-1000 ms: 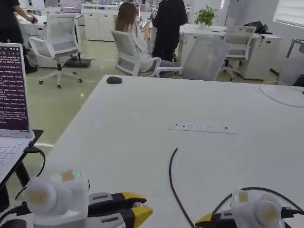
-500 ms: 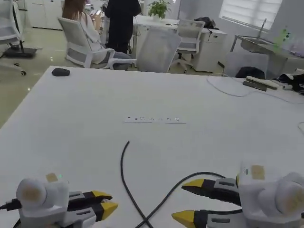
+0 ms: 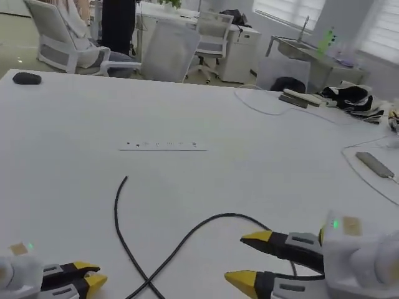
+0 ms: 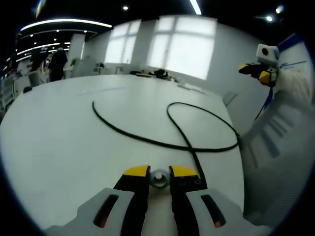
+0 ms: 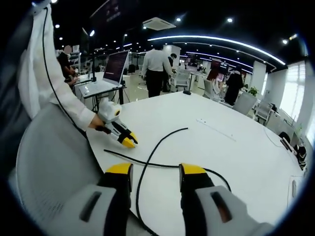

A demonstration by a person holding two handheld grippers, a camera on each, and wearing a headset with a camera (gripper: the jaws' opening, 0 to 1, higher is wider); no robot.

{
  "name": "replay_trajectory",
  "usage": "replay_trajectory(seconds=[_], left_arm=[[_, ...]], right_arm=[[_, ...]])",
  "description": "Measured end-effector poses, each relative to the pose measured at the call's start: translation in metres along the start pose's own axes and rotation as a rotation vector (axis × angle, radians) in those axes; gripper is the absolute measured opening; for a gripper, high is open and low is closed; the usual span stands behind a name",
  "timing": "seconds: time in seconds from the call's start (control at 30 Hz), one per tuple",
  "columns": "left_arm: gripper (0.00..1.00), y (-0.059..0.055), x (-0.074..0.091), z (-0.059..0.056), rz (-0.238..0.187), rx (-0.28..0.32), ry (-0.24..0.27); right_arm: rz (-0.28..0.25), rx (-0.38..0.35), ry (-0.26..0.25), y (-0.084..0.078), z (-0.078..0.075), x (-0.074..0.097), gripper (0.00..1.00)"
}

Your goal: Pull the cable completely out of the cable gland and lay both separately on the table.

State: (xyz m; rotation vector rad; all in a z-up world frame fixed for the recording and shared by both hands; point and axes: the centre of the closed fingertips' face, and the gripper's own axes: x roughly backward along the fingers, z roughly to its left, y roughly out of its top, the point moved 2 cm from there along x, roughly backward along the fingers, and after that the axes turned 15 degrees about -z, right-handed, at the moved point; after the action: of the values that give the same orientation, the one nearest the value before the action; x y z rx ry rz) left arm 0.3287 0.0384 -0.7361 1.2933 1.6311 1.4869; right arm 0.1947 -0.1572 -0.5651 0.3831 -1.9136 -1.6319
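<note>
Since a second ago the headset has swung to the right: the laptop has slid out of the head view, and the right gripper now sits higher in it, both yellow-tipped jaws showing. The black cable, a single visible curve back then, now lies in a loop that crosses itself near the bottom edge.

On the white surface the cable's free end points away from the person, towards a pale strip set into the top. The left gripper lies low at the lower left. In its own view its jaws are closed on a small grey cable gland, pinched between the yellow tips. The cable runs up just beside the right-hand jaw; whether it is still in the gland I cannot tell.

The right gripper's jaws stand well apart and clamp nothing. In the right gripper view the cable runs through the gap between them; whether it touches them I cannot tell.

A dark mouse sits at the far left of the surface, with office chairs beyond.
</note>
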Motion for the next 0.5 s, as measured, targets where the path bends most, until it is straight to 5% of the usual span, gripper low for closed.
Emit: replay_trajectory(seconds=[0.27,0.37,0.5], left_arm=[[0.17,-0.008,0.005,0.005,0.035,-0.002,0.034],[0.22,0.001,0.007,0.003,0.036,0.001,0.046],[0.31,0.03,0.019,-0.003,0.016,0.01,0.082]], right_arm=[[-0.006,-0.013,-0.032,0.003,-0.003,0.016,0.38],[-0.023,-0.022,-0.039,0.005,-0.002,0.022,0.38],[-0.043,-0.045,-0.034,0.005,-0.003,0.027,0.4]])
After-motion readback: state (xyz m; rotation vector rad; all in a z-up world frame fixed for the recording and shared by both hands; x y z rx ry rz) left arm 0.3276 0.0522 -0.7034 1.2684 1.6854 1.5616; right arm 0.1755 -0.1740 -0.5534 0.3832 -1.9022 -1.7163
